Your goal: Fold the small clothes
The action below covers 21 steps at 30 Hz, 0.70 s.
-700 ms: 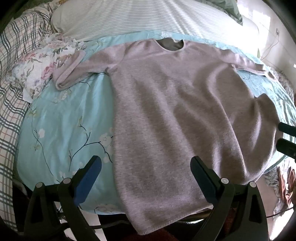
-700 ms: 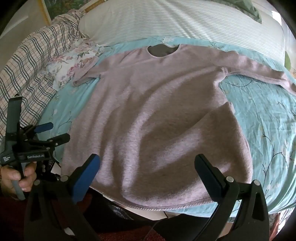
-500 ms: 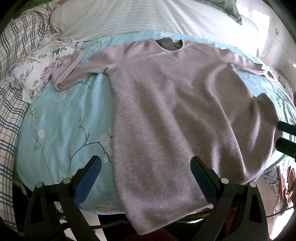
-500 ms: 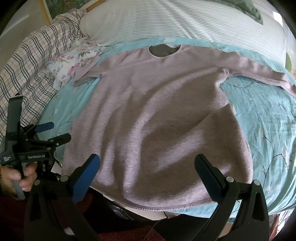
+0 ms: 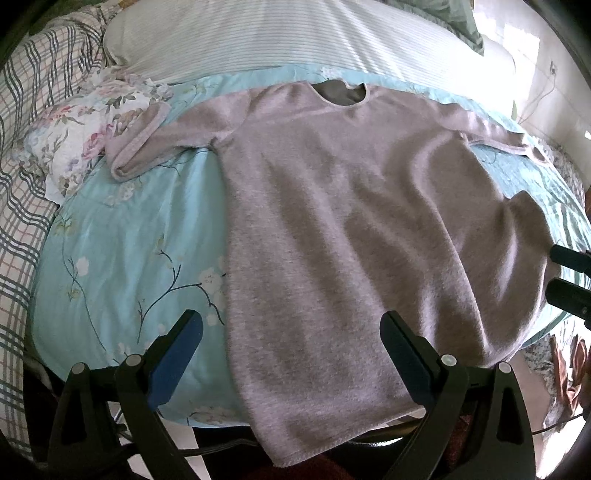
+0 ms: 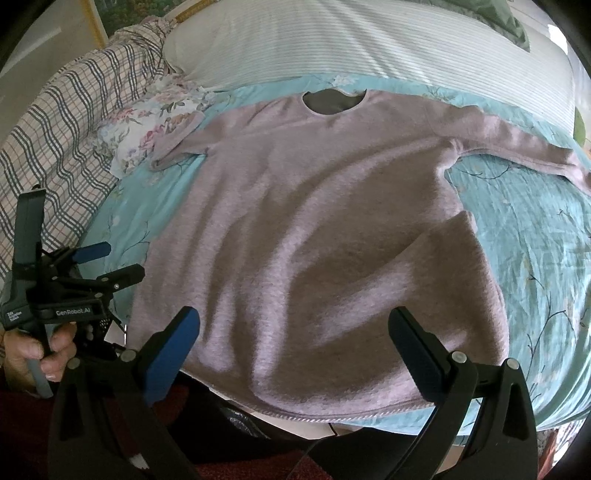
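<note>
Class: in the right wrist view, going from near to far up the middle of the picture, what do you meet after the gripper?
Sweater hem → sweater neckline → blue floral sheet → striped pillow.

Daylight comes in from beyond the right fingers, where the wall is blown out to white glare. Bright bars stripe the pillow far ahead of the fingers. The sweater between and ahead of the fingers shows soft alternating light and shadow bands across its folds. Both views bulge strongly, with black corners and bent edges. The middle is fairly sharp; the fingers nearest the lens are dark and slightly soft.
</note>
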Each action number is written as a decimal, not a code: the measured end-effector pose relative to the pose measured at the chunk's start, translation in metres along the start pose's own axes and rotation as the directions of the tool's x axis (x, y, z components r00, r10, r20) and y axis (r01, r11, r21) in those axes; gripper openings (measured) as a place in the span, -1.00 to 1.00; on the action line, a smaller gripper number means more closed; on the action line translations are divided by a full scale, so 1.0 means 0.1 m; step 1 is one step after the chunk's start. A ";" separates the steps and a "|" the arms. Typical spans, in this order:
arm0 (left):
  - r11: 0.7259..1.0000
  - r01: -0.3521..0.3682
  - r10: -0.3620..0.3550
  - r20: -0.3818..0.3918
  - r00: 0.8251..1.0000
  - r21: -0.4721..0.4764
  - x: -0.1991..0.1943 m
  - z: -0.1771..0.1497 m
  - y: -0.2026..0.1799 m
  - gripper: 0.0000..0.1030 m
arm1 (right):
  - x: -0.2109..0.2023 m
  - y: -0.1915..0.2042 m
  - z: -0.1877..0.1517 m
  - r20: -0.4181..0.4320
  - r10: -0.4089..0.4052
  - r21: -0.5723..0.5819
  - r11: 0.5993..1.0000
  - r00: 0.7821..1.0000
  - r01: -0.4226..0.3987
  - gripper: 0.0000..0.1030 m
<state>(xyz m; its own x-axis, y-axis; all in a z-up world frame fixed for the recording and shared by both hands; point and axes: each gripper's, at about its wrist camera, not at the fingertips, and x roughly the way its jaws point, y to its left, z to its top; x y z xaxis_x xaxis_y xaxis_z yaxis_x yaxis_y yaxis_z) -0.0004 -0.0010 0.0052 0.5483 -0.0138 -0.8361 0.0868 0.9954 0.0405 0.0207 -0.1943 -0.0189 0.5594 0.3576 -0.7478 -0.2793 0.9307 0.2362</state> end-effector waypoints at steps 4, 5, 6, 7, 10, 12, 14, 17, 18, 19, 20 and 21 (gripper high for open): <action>1.000 0.007 -0.006 0.011 1.000 -0.007 0.00 -0.01 0.02 0.89 | 0.02 0.00 0.01 -0.059 -0.029 -0.006 1.000 0.998 0.029 0.98; 1.000 0.005 -0.005 0.010 1.000 -0.007 0.00 0.00 0.02 0.89 | 0.02 0.00 0.01 -0.022 -0.011 0.002 1.000 1.000 0.011 0.98; 1.000 -0.006 0.006 0.001 1.000 0.002 0.00 0.00 0.02 0.89 | 0.01 -0.01 0.01 -0.003 0.001 0.006 1.000 1.000 -0.001 0.98; 1.000 -0.015 0.015 -0.005 1.000 0.008 0.00 0.00 0.02 0.89 | 0.01 0.00 0.01 -0.007 -0.001 0.006 1.000 1.000 0.001 0.98; 1.000 -0.012 0.012 0.003 1.000 0.005 0.00 0.00 0.02 0.89 | 0.01 0.00 0.01 -0.003 0.005 0.009 1.000 1.000 -0.005 0.98; 1.000 -0.014 0.014 0.002 1.000 0.005 0.00 0.00 0.02 0.89 | 0.01 0.00 0.01 -0.006 0.004 0.010 1.000 1.000 -0.003 0.98; 1.000 -0.015 0.015 0.001 1.000 0.006 0.00 0.00 0.02 0.89 | 0.01 0.00 0.01 -0.010 0.003 0.011 1.000 1.000 -0.003 0.98; 1.000 -0.014 0.014 -0.001 1.000 0.006 0.00 0.00 0.02 0.89 | 0.01 0.00 0.01 -0.003 0.005 0.012 1.000 1.000 -0.005 0.98; 1.000 -0.013 0.013 0.000 1.000 0.004 0.00 0.00 0.02 0.89 | 0.01 0.00 0.01 0.001 0.009 0.014 1.000 1.000 -0.009 0.98; 1.000 -0.010 0.010 -0.002 1.000 0.003 0.00 0.00 0.02 0.89 | 0.00 0.00 0.01 0.010 0.016 0.017 1.000 1.000 -0.017 0.98; 1.000 -0.010 0.010 -0.004 1.000 0.004 0.00 0.00 0.02 0.89 | 0.00 0.01 0.02 0.013 0.022 0.021 1.000 1.000 -0.023 0.98; 1.000 -0.020 0.021 -0.015 1.000 0.012 0.00 0.01 0.02 0.89 | -0.01 0.00 0.03 0.024 0.031 0.025 0.999 0.999 -0.032 0.98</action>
<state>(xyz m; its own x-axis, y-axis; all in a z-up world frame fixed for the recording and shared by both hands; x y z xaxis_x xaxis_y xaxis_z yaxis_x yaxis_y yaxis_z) 0.0002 0.0007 0.0056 0.5371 0.0082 -0.8435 0.0855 0.9943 0.0641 0.0226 -0.1939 -0.0163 0.5687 0.3881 -0.7252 -0.2771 0.9206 0.2753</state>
